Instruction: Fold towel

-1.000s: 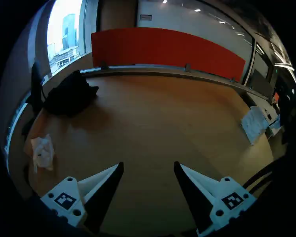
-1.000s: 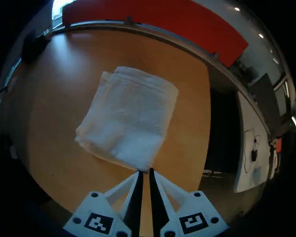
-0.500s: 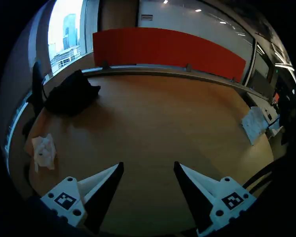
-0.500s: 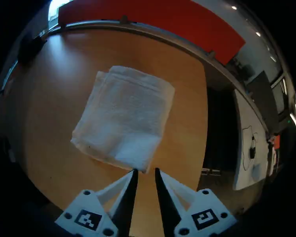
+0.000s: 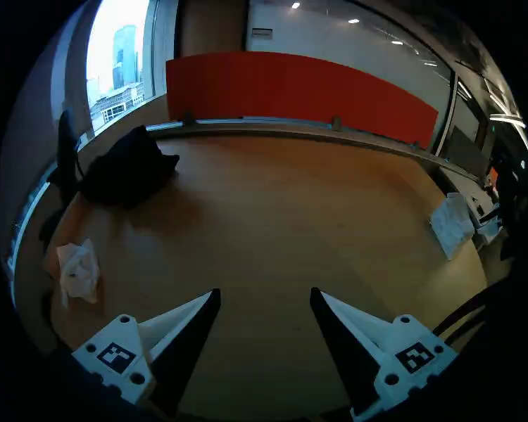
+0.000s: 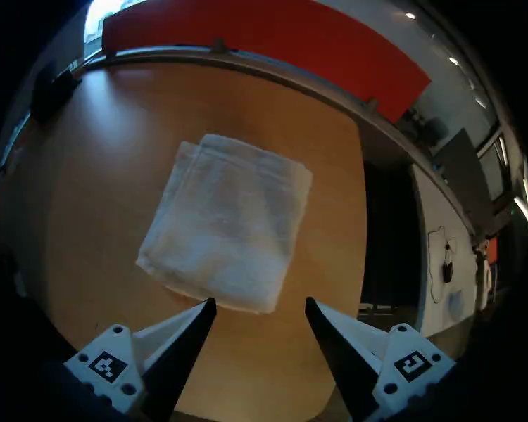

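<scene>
A white towel [image 6: 229,221], folded into a thick rectangle, lies flat on the wooden table [image 6: 95,183] in the right gripper view. My right gripper [image 6: 260,304] hovers open just off the towel's near corner, with nothing between its fingers. From the left gripper view the same towel [image 5: 453,224] appears small at the table's far right edge. My left gripper [image 5: 264,294] is open over bare wood, well away from the towel.
A black bag [image 5: 127,167] sits at the table's back left, and a crumpled white cloth [image 5: 77,269] lies near the left edge. A red partition [image 5: 299,88] runs behind the table. Beyond the table's right edge is a dark gap and a white desk [image 6: 440,260].
My right gripper went from shut at the towel's near corner to wide open, letting the corner go, and drew back slightly. The left gripper has stayed still.
</scene>
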The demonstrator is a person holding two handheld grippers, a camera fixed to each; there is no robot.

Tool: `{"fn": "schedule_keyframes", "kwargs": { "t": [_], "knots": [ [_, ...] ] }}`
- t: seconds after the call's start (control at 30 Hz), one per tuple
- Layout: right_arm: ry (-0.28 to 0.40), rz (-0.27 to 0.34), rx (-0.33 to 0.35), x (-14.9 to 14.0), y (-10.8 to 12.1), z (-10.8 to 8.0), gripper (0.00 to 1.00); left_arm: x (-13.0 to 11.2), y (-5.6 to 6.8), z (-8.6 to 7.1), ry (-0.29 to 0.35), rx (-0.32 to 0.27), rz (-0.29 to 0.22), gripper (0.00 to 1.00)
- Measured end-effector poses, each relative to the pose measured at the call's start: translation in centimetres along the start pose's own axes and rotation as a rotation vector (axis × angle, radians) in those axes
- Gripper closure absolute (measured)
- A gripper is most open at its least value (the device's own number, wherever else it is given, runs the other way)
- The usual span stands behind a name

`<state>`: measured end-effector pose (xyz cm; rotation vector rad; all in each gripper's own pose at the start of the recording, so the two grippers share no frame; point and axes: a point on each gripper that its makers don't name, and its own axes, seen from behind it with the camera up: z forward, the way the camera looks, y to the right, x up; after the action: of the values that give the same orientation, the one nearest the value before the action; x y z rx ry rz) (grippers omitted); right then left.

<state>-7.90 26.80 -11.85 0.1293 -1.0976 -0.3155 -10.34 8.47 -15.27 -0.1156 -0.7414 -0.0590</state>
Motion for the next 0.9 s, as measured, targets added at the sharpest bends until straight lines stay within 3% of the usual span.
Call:
{"fn": "schedule_keyframes", "kwargs": {
  "t": [0.3,0.73,0.9],
  "knots": [
    [0.050,0.076,0.001,1.8,-1.3,-0.4,0.00,0.4,-0.2,0.0,0.009,-0.004,-0.012,0.06],
    [0.082,0.329,0.025,3.9,-3.6,-1.0,0.00,0.8,-0.5,0.1,0.014,-0.009,-0.011,0.06],
    [0.098,0.399,0.042,4.5,-4.3,-1.2,0.00,1.0,-0.6,0.0,0.018,-0.010,-0.012,0.06]
  ]
}}
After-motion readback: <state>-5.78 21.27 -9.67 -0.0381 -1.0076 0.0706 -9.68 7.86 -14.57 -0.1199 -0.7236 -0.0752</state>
